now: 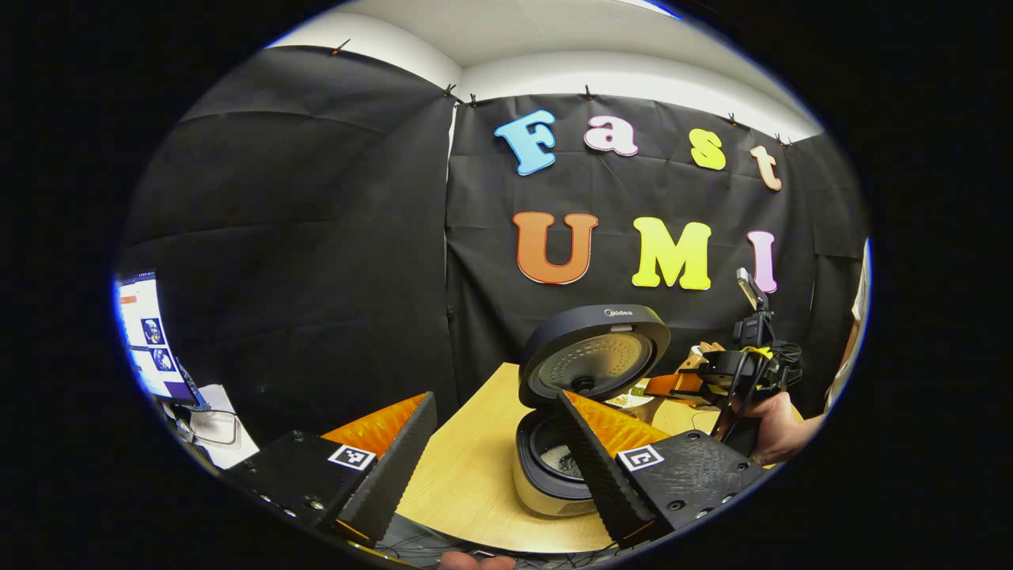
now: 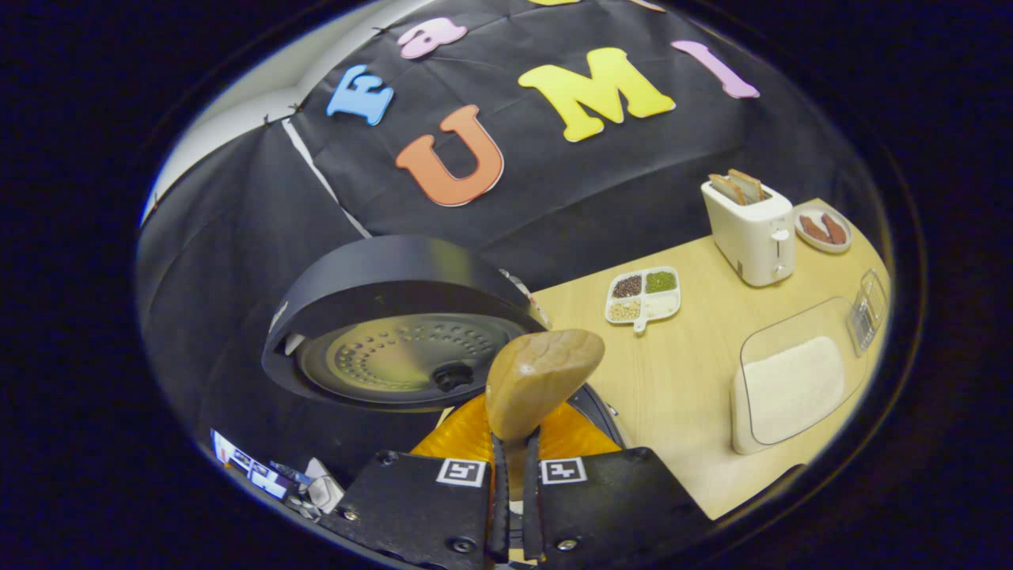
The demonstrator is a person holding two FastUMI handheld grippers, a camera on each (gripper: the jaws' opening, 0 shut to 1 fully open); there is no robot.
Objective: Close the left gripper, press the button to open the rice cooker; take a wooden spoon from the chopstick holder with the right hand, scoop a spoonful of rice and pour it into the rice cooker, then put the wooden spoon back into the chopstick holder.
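Now | right fingers (image 2: 514, 475) clamp wooden spoon (image 2: 542, 380) | left fingers (image 1: 495, 451) wide

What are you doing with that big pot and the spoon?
A person holds tongs in each hand. The right tongs grip a wooden spoon, tipped over beside the rice cooker, whose lid stands open. The left tongs hang open nearby, holding nothing. A clear tub of rice waits on the table.

Dark-lidded rice cooker (image 1: 589, 396) open — lid upright, wooden spoon (image 2: 538, 384) bowl turned over beside it
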